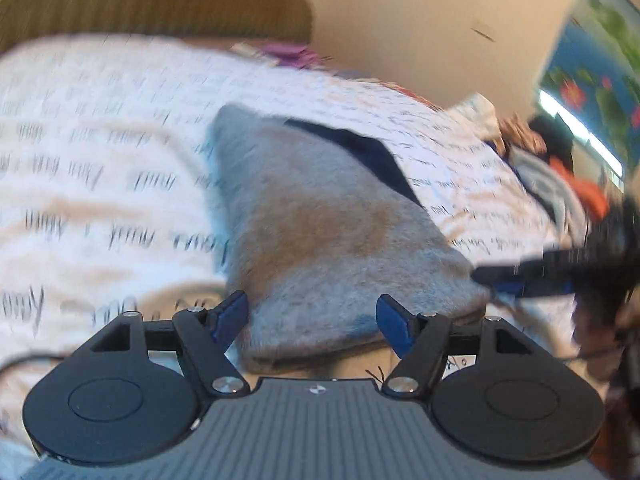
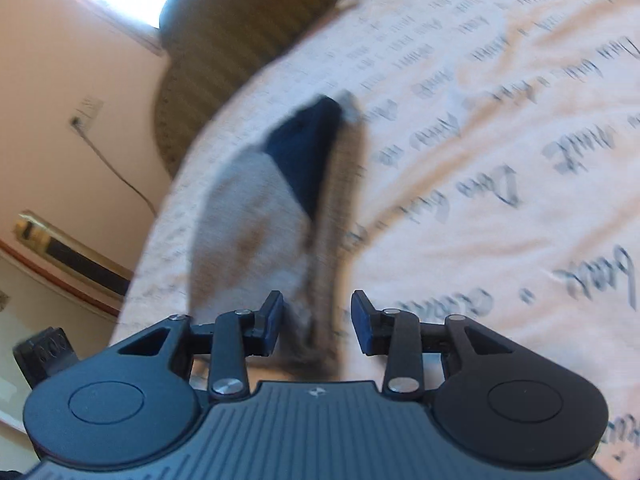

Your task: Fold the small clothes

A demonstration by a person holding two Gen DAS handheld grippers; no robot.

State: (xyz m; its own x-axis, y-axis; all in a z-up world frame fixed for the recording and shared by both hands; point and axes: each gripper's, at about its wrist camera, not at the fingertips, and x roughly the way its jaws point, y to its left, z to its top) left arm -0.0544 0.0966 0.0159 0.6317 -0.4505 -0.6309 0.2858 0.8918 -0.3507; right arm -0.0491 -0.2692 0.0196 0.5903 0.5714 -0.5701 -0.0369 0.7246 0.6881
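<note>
A bed sheet printed with handwriting carries a grey sock with a dark heel, lying flat in its middle. The left claw hovers at the sock's near end, jaws apart and empty. The right claw straddles the sock's edge, half open (pads seemingly not pressing). Judged step: reaching to grasp; next, close on the near end.

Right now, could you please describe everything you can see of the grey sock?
The grey sock looks like soft, fuzzy knit with a dark navy patch at its far end and a brownish tinge mid-body. It lies flattened on the white script-printed bedsheet. Its near end sits between both claws' open fingers; contact is blurred.
</note>
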